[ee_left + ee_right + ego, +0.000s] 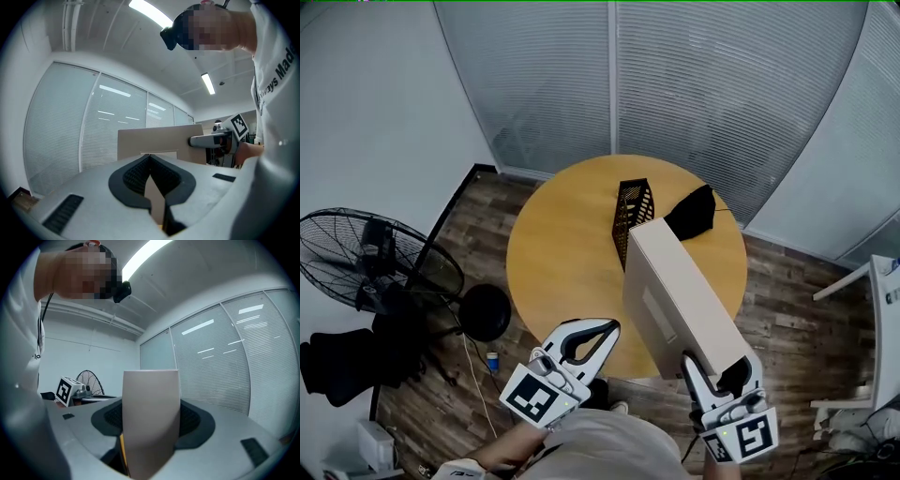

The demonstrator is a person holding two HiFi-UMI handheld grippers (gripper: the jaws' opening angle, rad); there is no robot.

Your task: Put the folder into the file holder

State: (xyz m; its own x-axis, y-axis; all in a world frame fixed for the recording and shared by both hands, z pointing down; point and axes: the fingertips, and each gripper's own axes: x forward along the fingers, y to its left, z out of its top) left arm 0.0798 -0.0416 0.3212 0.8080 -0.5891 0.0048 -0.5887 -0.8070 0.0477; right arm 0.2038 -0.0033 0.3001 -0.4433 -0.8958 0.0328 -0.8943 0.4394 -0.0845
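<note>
my right gripper (pixel 720 373) is clamped on the near end of the folder (pixel 680 300), with its jaws pressed flat against the two broad sides. that lets one hand carry the whole weight and steer it. the folder runs straight out ahead of that gripper, raised over the round table (pixel 548 253). its far end reaches the black mesh file holder (pixel 633 214), which stands upright ahead and a little to the left; whether the two touch i cannot tell. i judge that holding it on edge like this lines it up to go narrow side first into the holder's open top.

my left gripper (pixel 611 326) hovers just left of the folder, jaws closed tip to tip on nothing. it is near enough to steady the folder's side if it swings. a crumpled black item (pixel 692 212) lies on the table beyond the folder's far end, just right of the file holder.

the folder is a thick box type, plain pale beige and matte, with square corners. a faint rectangular label panel sits on the side facing my left gripper. it looks stiff and bulky, unlikely to flex.
</note>
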